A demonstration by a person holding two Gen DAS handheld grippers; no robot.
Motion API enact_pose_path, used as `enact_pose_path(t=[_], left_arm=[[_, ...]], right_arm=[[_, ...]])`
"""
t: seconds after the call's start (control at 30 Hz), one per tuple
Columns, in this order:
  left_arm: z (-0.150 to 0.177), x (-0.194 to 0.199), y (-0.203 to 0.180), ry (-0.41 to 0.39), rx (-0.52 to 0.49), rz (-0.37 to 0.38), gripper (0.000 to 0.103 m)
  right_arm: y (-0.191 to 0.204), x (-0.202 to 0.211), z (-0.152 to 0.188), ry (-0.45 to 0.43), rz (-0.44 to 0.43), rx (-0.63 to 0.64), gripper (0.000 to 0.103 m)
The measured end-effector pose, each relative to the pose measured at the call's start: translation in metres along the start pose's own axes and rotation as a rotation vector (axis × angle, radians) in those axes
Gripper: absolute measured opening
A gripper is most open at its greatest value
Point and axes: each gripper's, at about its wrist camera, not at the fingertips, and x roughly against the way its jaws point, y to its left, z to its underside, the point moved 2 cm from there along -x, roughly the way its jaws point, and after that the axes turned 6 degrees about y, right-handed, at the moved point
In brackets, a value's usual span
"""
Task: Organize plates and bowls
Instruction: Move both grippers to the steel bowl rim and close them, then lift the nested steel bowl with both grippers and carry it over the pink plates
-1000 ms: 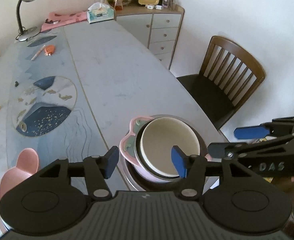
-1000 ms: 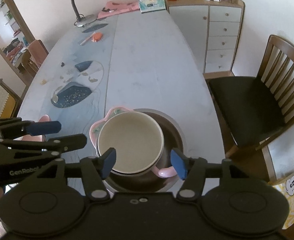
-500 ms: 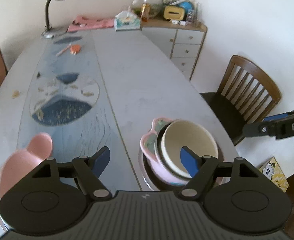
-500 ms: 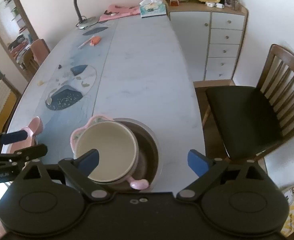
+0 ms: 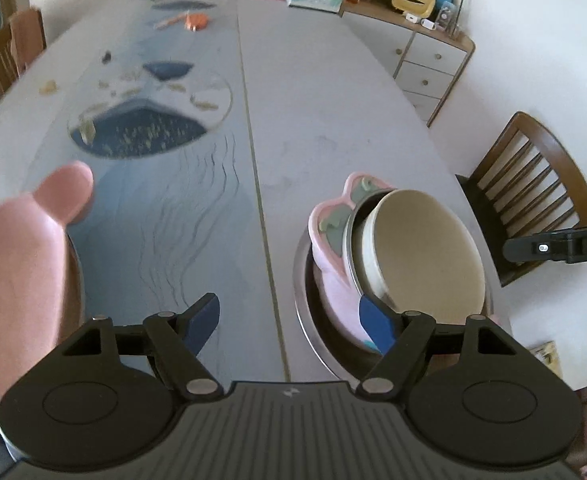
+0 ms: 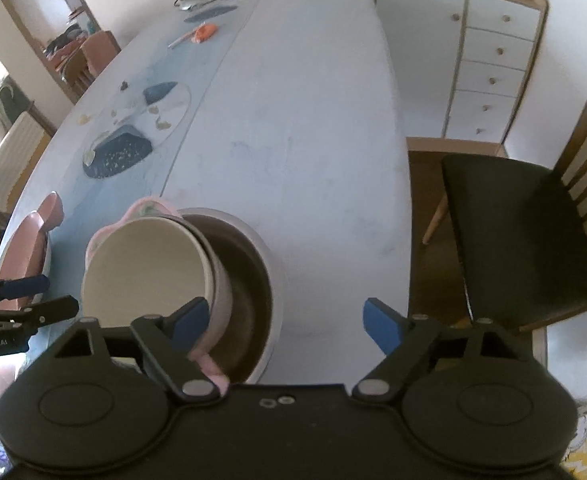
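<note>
Bowls stood nested at the near end of a long grey dining table (image 6: 293, 120): a cream bowl (image 5: 425, 248) tilted inside a pink flower-shaped bowl (image 5: 333, 240), both resting in a wide steel bowl (image 6: 265, 264). The left gripper (image 5: 293, 320) hovered low with its jaws wide and nothing between them, its right blue pad in front of the pink bowl's side, while a pink eared plate (image 5: 21, 264) lay apart on the table's left. The right gripper (image 6: 283, 322), its jaws having just narrowed somewhat yet standing well apart and empty, hung over the steel bowl's right rim, beside a wooden chair (image 6: 533, 220).
</note>
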Motion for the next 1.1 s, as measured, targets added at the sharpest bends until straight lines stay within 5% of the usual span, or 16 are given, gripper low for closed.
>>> enact_pose_path(t=[0.13, 0.2, 0.47, 0.73, 1.1], left_arm=[[0.009, -0.008, 0.006, 0.019, 0.016, -0.003, 0.074], [0.011, -0.013, 0.009, 0.039, 0.039, -0.006, 0.063], [0.018, -0.028, 0.012, 0.073, 0.127, 0.048, 0.046], [0.020, -0.035, 0.021, 0.113, 0.283, 0.119, 0.036], [0.021, -0.043, 0.016, 0.141, 0.432, 0.139, 0.014]], right_arm=[[-0.008, -0.017, -0.007, 0.041, -0.025, 0.007, 0.075], [-0.009, -0.025, -0.009, 0.062, -0.034, 0.018, 0.073], [-0.009, -0.048, -0.018, 0.118, -0.064, 0.062, 0.054], [-0.004, -0.060, -0.025, 0.146, -0.080, 0.104, 0.032], [0.000, -0.067, -0.027, 0.194, -0.117, 0.138, 0.016]])
